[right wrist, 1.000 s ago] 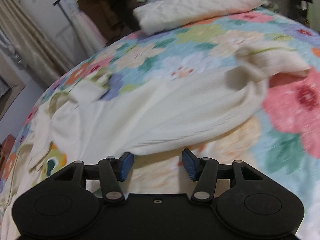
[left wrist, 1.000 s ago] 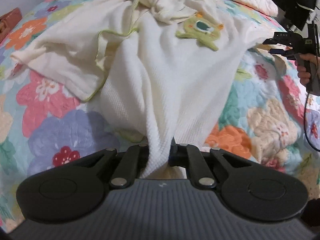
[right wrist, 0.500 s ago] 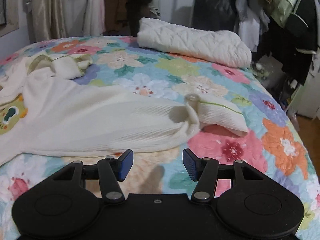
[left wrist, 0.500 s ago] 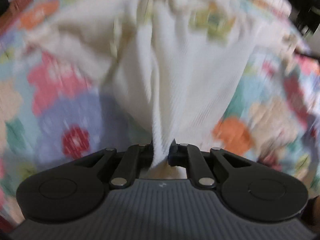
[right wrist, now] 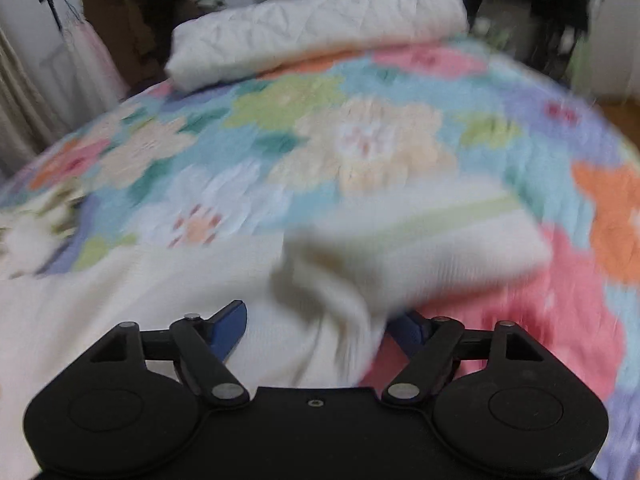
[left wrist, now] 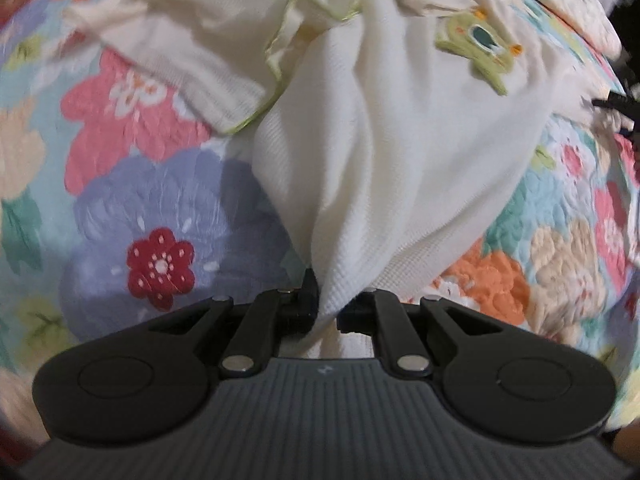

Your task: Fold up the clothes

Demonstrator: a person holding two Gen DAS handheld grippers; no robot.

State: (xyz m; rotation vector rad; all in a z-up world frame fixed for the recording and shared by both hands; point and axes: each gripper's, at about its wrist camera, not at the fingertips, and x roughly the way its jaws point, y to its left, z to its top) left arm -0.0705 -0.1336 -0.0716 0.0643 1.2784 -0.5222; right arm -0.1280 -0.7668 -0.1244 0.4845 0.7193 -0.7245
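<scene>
While left gripper [left wrist: 326, 304] pinches cream garment [left wrist: 400, 152], only right view shows folded white quilt [right wrist: 320, 28].

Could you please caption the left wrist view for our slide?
Left hand-held gripper pinching the cream garment above the floral quilt.

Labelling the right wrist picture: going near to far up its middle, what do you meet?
Right hand-held gripper, open → cream garment → its green-striped sleeve cuff → floral quilt → folded white quilted blanket.
</scene>
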